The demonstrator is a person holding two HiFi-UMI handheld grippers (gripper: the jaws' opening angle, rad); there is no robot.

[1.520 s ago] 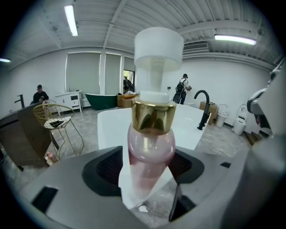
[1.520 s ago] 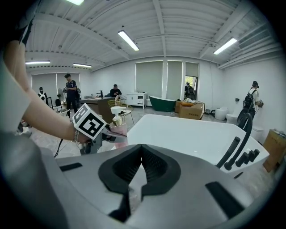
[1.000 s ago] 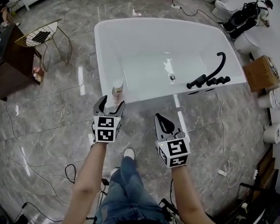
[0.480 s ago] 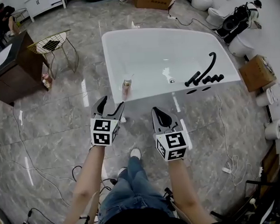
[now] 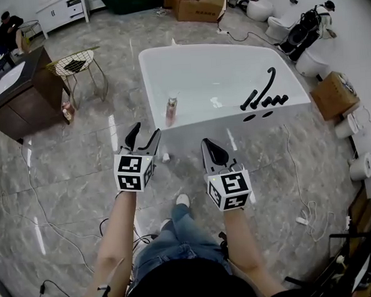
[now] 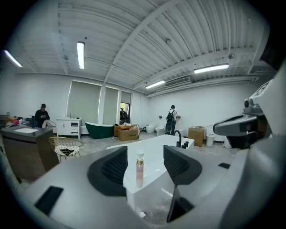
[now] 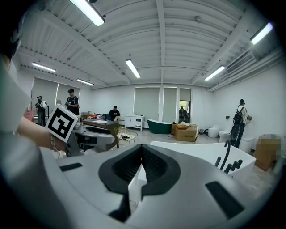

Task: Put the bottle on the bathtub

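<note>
Nearest, above the person's jeans (image 5: 172, 251), the left gripper (image 5: 144, 133) has its jaws apart, having just been closing a little with nothing between them. The right gripper (image 5: 211, 148) beside it has its jaws pressed together on nothing. Just beyond both, the pink bottle (image 5: 171, 110) stands upright on the near rim of the white bathtub (image 5: 194, 70), clear of either gripper; farther right on that rim sits the black faucet (image 5: 263, 92), and past the tub a cardboard box (image 5: 200, 6) rests on the marble floor (image 5: 63, 176).
</note>
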